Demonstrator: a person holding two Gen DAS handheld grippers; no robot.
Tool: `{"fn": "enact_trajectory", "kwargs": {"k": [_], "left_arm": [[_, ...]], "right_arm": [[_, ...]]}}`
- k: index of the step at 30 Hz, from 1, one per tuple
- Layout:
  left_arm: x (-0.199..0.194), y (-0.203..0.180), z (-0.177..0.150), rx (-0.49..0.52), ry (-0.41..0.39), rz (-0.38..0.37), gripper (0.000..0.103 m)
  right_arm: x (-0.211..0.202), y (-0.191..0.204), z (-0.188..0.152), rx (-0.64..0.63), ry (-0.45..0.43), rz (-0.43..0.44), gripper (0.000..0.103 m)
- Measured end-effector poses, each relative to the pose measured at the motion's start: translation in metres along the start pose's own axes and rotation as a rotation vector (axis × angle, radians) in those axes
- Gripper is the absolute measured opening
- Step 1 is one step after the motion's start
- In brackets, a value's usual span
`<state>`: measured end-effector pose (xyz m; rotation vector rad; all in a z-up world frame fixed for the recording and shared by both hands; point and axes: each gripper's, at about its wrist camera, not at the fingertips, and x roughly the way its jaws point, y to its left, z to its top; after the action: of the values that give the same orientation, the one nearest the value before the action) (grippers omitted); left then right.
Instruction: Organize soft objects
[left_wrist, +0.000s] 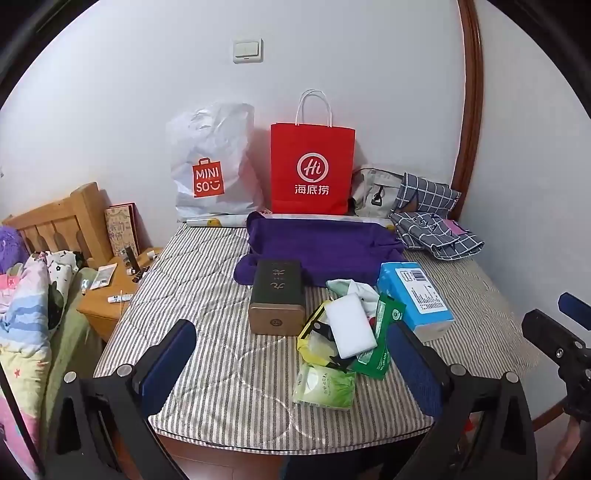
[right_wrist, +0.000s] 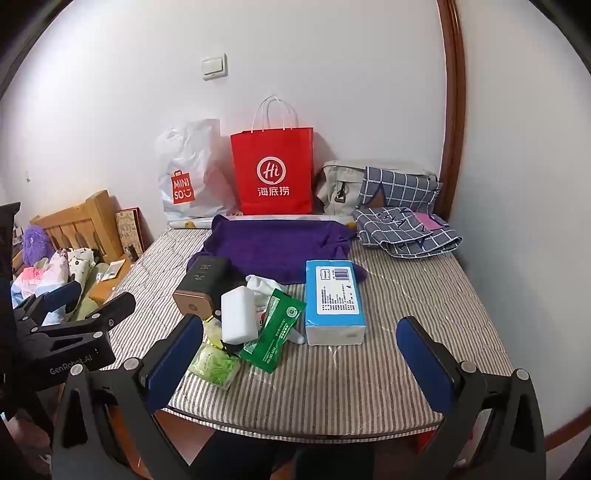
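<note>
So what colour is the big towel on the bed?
Purple. The towel shows best in the right wrist view, spread behind the blue box.

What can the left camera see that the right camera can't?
Only the left wrist view shows the small tubes and bottles on the wooden nightstand, and the right tool from the side.

Only the right wrist view shows the left tool from the side, with lettering on its body.

Both show the red paper bag, the white plastic bag, the purple towel, the blue tissue pack, the white sponge and the striped mattress. Both tools are open and empty.
</note>
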<state>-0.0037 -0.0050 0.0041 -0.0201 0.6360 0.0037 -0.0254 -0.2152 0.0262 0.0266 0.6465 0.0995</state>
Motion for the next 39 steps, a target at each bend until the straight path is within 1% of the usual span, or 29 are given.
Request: {"fn": "enact_trajectory", "kwargs": {"k": [39], "left_arm": [[-0.0028,0.0038,-0.0005,-0.005,-0.007,0.007,0.103]], "right_arm": [[0.0018,0.0002,-0.0019,0.012,0.006,0.006,0.103]]}}
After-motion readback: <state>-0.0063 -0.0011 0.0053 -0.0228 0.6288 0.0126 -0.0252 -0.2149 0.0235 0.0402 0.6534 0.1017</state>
